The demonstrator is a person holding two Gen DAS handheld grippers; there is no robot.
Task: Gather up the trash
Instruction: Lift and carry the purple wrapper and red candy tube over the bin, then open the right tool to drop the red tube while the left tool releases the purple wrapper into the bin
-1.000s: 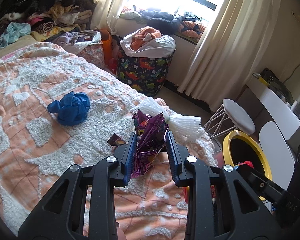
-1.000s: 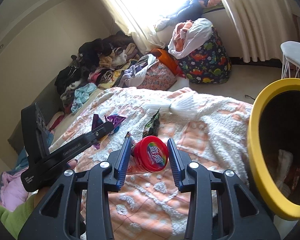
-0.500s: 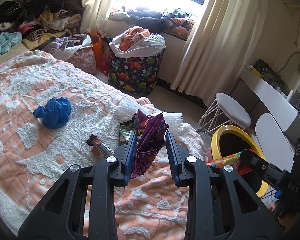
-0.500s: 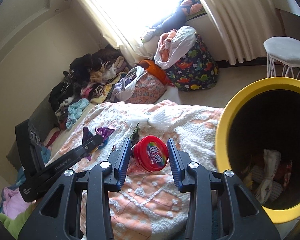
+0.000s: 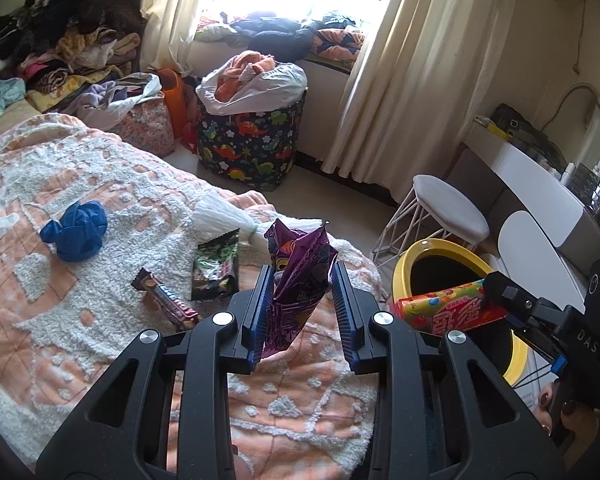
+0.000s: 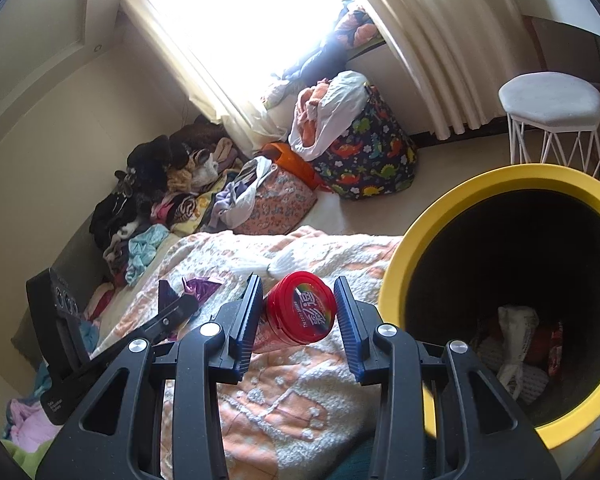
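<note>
step: carry trash to bin | left tongs (image 5: 300, 304) pinch purple wrapper (image 5: 300, 268) above bed (image 5: 60, 320) | right tongs (image 6: 296, 312) squeeze red-capped candy tube (image 6: 300, 312) beside yellow bin (image 6: 396, 272) | tip: get right above the hole, then let go

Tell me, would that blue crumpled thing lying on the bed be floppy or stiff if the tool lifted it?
Probably floppy: the blue crumpled thing looks like bunched thin plastic or cloth, with soft folds. It likely weighs little, since it barely dents the fluffy bedspread. It shouldn't roll, though loose folds may slip from a shallow pinch.
</note>
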